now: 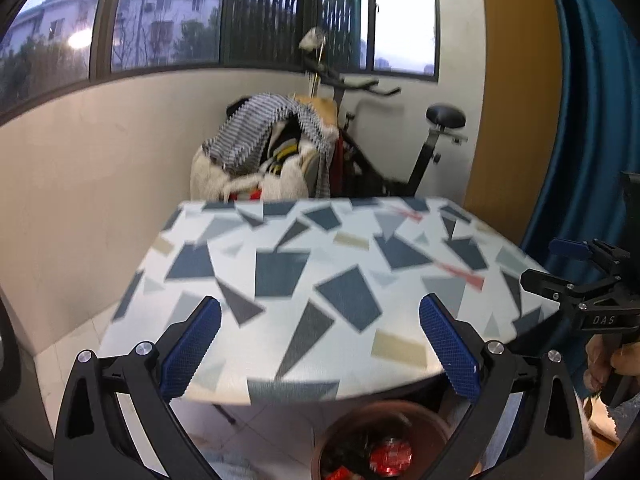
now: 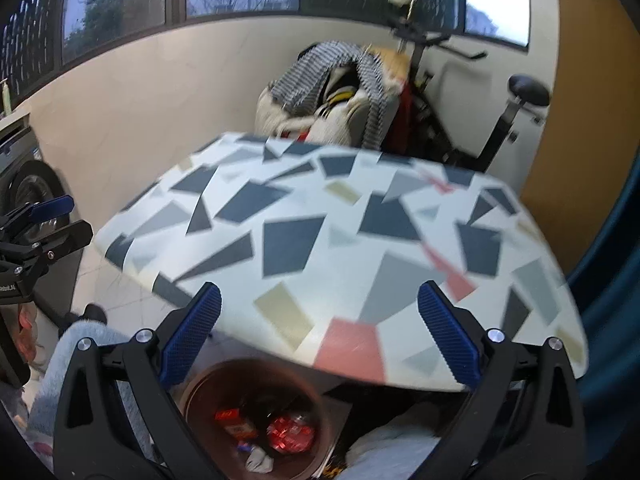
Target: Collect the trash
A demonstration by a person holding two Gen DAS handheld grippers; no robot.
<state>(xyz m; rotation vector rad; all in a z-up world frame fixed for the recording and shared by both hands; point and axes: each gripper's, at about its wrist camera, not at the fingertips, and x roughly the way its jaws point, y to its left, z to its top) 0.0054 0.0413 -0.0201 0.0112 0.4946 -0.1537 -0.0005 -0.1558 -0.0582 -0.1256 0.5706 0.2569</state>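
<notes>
A table [image 1: 320, 280] with a cloth of white, patterned with slate-blue, grey, tan and pink angular shapes, fills the middle of both views. Its top is slightly blurred in both pictures.

Behind the table, against a cream wall under a long window [image 1: 160, 20], stands an exercise bike [image 1: 400, 140] with a black saddle. Clothing [image 1: 260, 148], including a striped grey-and-white garment, is heaped over its front. A teal curtain [image 1: 580, 100] hangs at the right edge, and the front of a washing machine [image 2: 28, 192] shows at the far left of the right wrist view.

On the floor below the near edge of the table sits a round brown trash bin [image 2: 256, 420]. Inside it lies trash [image 2: 288, 432]: crumpled red wrappers, some dark pieces and a scrap of white.

The left gripper [image 1: 320, 348] hovers above the table's near edge with its jaws spread wide, nothing between its blue pads [image 1: 192, 348]. The bin sits just beneath it.

The right gripper [image 2: 320, 336] is held the same way, jaws spread wide and empty, with the bin low between its fingers. A hand [image 1: 604, 364] on its handle shows at the right of the left wrist view.
</notes>
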